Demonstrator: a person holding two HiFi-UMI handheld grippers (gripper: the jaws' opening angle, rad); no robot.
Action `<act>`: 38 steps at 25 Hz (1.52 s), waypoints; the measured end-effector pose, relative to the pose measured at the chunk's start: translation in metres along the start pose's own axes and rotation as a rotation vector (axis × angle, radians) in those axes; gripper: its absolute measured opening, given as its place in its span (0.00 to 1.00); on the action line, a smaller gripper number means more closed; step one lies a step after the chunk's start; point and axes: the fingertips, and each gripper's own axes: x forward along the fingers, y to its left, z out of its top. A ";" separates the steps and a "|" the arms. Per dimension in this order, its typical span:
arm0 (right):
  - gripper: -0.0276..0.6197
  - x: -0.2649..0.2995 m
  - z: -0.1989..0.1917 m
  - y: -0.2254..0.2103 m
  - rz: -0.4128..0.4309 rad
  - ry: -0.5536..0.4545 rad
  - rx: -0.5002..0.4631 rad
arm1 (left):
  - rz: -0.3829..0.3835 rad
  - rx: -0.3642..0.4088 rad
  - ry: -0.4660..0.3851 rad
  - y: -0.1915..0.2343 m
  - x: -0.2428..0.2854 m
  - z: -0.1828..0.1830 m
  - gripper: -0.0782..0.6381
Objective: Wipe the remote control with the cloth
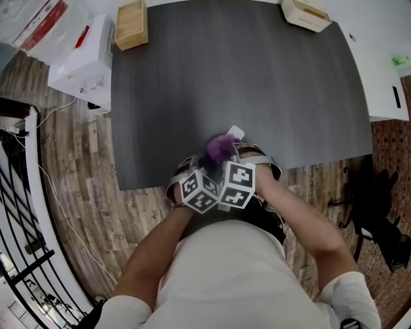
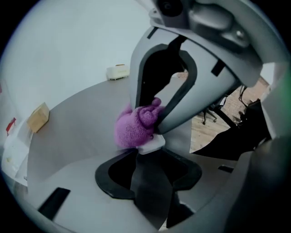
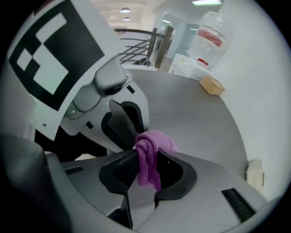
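Both grippers meet over the front edge of the dark table (image 1: 257, 83), their marker cubes side by side. In the left gripper view my left gripper (image 2: 148, 157) is shut on the near end of the white remote control (image 2: 153, 143), which points away from me. A bunched purple cloth (image 2: 134, 127) lies on top of the remote. My right gripper (image 3: 146, 169) is shut on that cloth (image 3: 148, 157), with a fold hanging down between its jaws. From the head view the cloth (image 1: 220, 148) covers most of the remote, and only its far white tip (image 1: 236, 133) shows.
A wooden box (image 1: 131, 24) stands at the table's back left corner and a pale box (image 1: 306, 14) at the back right. A white carton (image 1: 83, 61) sits on the floor to the left. A black chair (image 1: 379, 205) stands to the right.
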 end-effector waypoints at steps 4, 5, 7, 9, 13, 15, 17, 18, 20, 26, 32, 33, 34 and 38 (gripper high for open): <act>0.22 -0.004 0.005 0.010 0.053 -0.131 0.252 | 0.004 -0.020 0.002 0.000 -0.002 0.002 0.35; 0.22 -0.005 0.007 0.012 0.071 -0.154 0.289 | 0.006 -0.022 0.000 0.001 -0.002 0.002 0.35; 0.22 -0.009 0.009 0.015 0.114 -0.198 0.337 | 0.012 -0.031 -0.004 0.001 -0.002 0.000 0.35; 0.22 -0.018 0.009 0.008 0.131 -0.253 0.393 | 0.015 -0.040 -0.007 0.001 -0.001 -0.001 0.34; 0.22 -0.034 -0.023 -0.043 -0.070 -0.227 0.492 | 0.021 -0.038 -0.004 0.002 -0.002 -0.001 0.34; 0.22 -0.030 -0.056 -0.064 -0.171 -0.126 0.522 | 0.025 -0.033 0.001 0.001 -0.002 -0.001 0.33; 0.22 -0.020 -0.084 -0.072 -0.215 -0.030 0.542 | 0.025 -0.022 0.005 0.000 -0.002 -0.001 0.32; 0.22 -0.015 -0.092 -0.072 -0.221 0.003 0.537 | 0.023 -0.012 0.007 -0.002 -0.002 -0.001 0.31; 0.22 -0.006 -0.095 -0.066 -0.219 0.029 0.496 | 0.014 0.022 0.009 -0.004 -0.002 -0.001 0.28; 0.22 -0.006 -0.074 -0.034 -0.223 0.040 0.273 | -0.029 0.113 0.025 -0.009 0.001 0.002 0.26; 0.22 -0.010 -0.058 0.021 -0.084 -0.038 0.329 | -0.043 0.095 0.026 -0.009 0.002 0.002 0.26; 0.22 -0.012 -0.056 0.029 -0.048 -0.061 0.373 | -0.039 0.094 0.027 -0.009 0.002 0.002 0.26; 0.22 -0.013 -0.054 0.037 -0.012 -0.082 0.406 | -0.036 0.093 0.026 -0.009 0.002 0.002 0.26; 0.22 -0.021 -0.041 0.061 0.126 -0.151 0.427 | -0.050 0.097 0.026 -0.009 0.001 0.001 0.26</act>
